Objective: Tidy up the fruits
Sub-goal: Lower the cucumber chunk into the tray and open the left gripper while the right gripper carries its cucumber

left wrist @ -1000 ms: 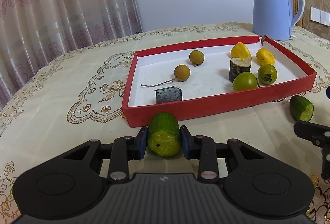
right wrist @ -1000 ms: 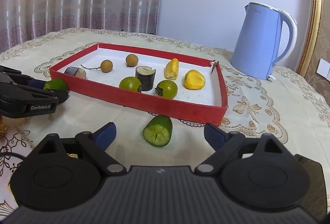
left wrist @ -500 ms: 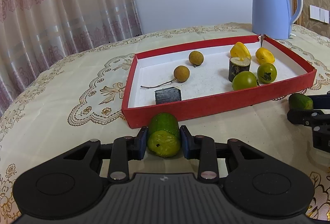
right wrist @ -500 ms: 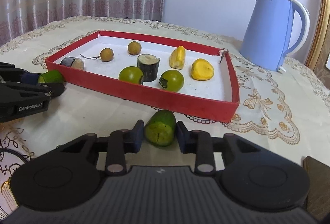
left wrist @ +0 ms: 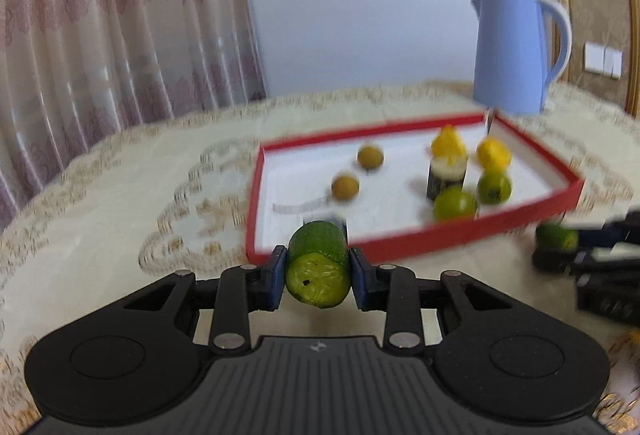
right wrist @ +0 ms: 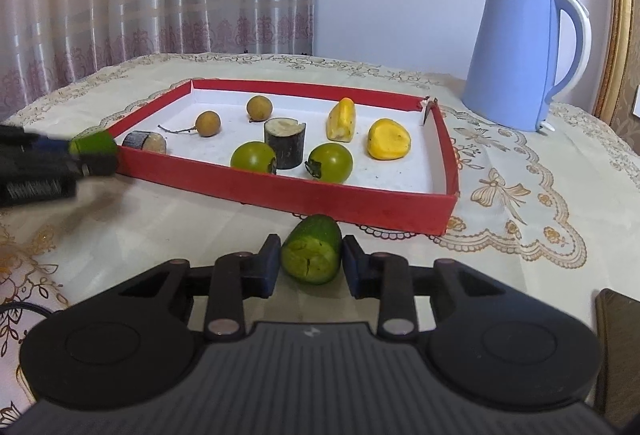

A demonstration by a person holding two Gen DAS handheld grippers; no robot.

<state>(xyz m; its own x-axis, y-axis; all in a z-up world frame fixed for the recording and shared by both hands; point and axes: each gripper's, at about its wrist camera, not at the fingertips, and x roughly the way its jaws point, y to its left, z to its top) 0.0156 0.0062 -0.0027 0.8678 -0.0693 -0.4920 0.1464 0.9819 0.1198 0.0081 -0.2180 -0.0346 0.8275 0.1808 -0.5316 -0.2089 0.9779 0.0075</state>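
My left gripper [left wrist: 319,273] is shut on a green cucumber piece [left wrist: 319,267] and holds it lifted near the front left corner of the red tray [left wrist: 400,241]. My right gripper [right wrist: 311,261] is shut on a second cucumber piece [right wrist: 313,249] just in front of the tray's [right wrist: 288,189] near wall. The tray holds two brown longans [right wrist: 208,123], two green round fruits [right wrist: 253,157], two yellow pieces [right wrist: 389,139] and a dark cane stub [right wrist: 285,141]. The left gripper with its cucumber also shows at the left of the right wrist view [right wrist: 93,143].
A blue kettle [right wrist: 520,55] stands behind the tray's right end. A second dark stub [right wrist: 144,141] lies in the tray's left front corner. An embroidered cloth [right wrist: 516,195] covers the table. Curtains hang at the back left. A dark object [right wrist: 618,351] lies at the right edge.
My left gripper has lifted its cucumber piece off the cloth and up toward the tray; its view is motion-blurred. My right gripper, which shut on its cucumber half a second ago, has risen slightly.
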